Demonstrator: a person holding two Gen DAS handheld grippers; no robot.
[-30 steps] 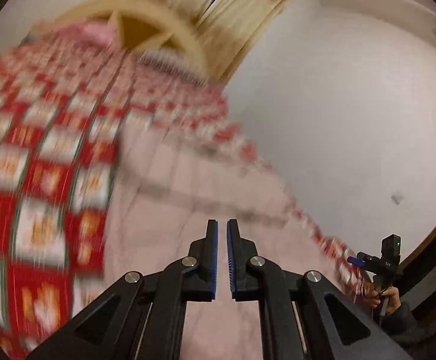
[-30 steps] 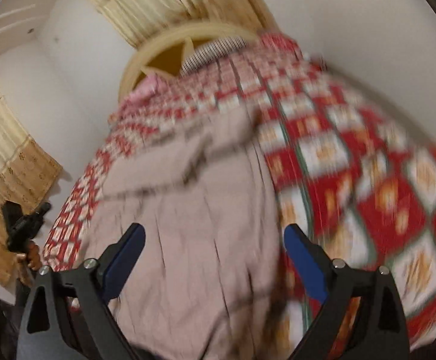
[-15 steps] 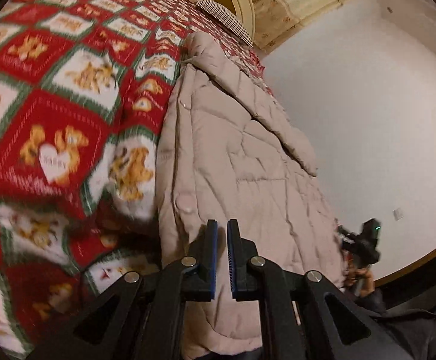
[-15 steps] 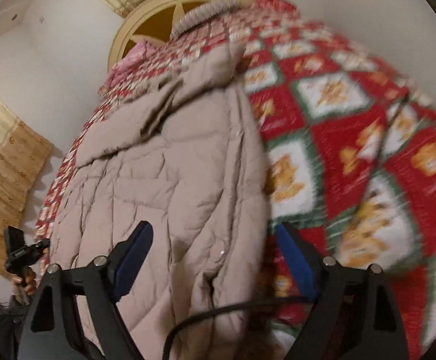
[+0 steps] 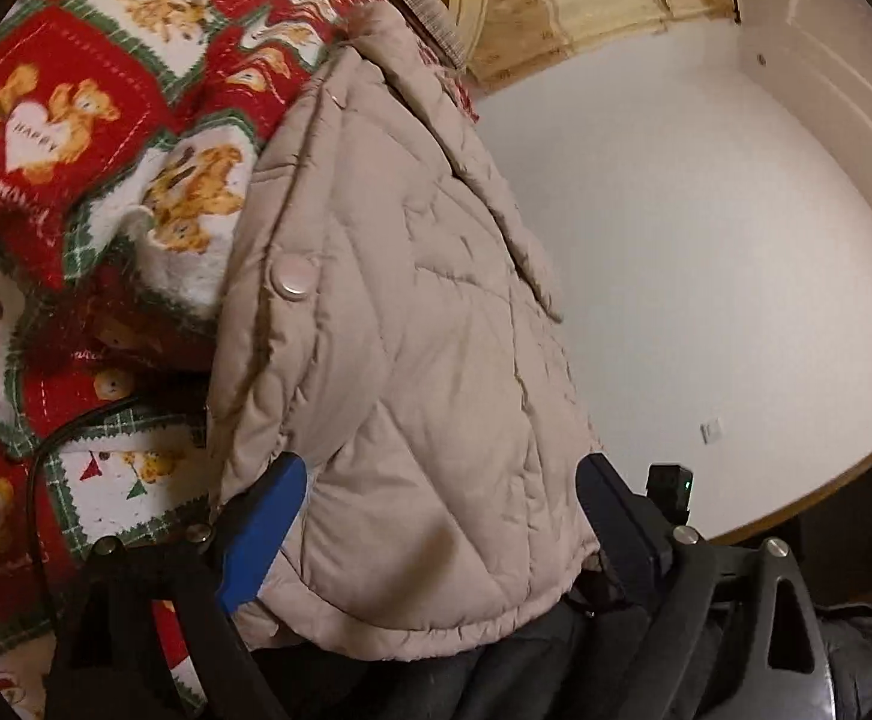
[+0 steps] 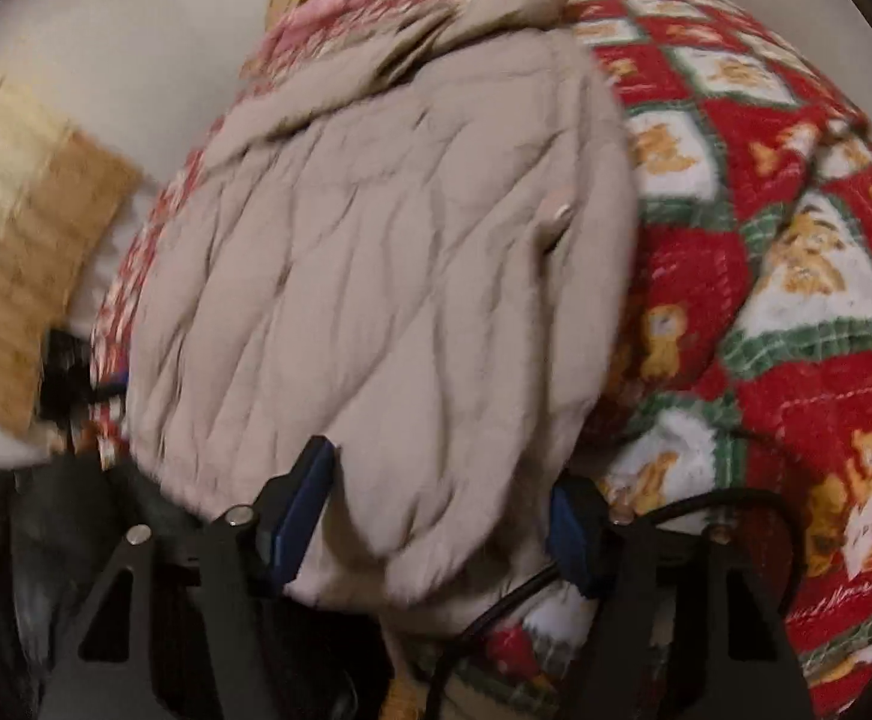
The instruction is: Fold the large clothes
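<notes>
Now the quilted coat (image 5: 399, 360) lies straight ahead on the bed, hem between both grippers. My left gripper (image 5: 436, 516) is opening wide; my right gripper (image 6: 442, 516) is closing, not yet pinching. Puffy, soft, probably slippery: grip the hem corners deep.
</notes>
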